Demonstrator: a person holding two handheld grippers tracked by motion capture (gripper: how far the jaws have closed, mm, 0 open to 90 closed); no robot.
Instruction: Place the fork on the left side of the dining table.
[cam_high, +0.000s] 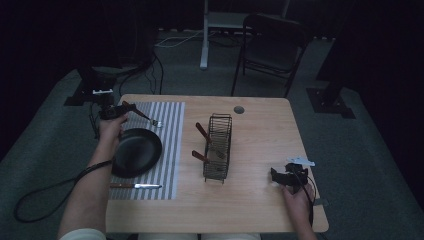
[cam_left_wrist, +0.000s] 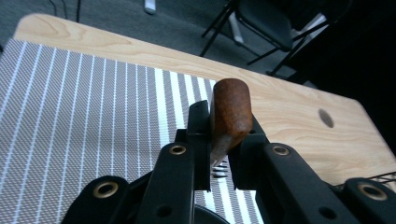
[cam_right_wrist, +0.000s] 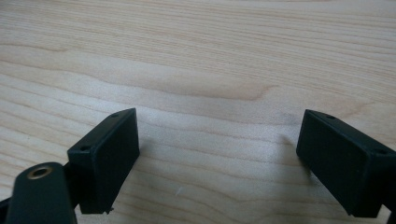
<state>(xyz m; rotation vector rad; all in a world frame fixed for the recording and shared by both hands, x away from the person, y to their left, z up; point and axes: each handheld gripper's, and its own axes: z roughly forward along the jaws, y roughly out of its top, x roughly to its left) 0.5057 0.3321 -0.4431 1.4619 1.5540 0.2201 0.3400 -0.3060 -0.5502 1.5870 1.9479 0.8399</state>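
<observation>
The left gripper (cam_left_wrist: 219, 140) clamps a brown wooden-handled metal fork (cam_left_wrist: 229, 116) above the far grey striped placemat (cam_left_wrist: 84, 107). The right gripper (cam_right_wrist: 217, 158) rests near the pale wooden table's (cam_right_wrist: 201, 56) right edge, jaws apart.

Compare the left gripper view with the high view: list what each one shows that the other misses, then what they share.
Left gripper view alone: the wooden handle's rounded end clamped between the black jaws. High view alone: black plate, knife, wire rack holding two utensils, and the open right gripper. Both: fork, striped placemat, wooden table, chair.
</observation>
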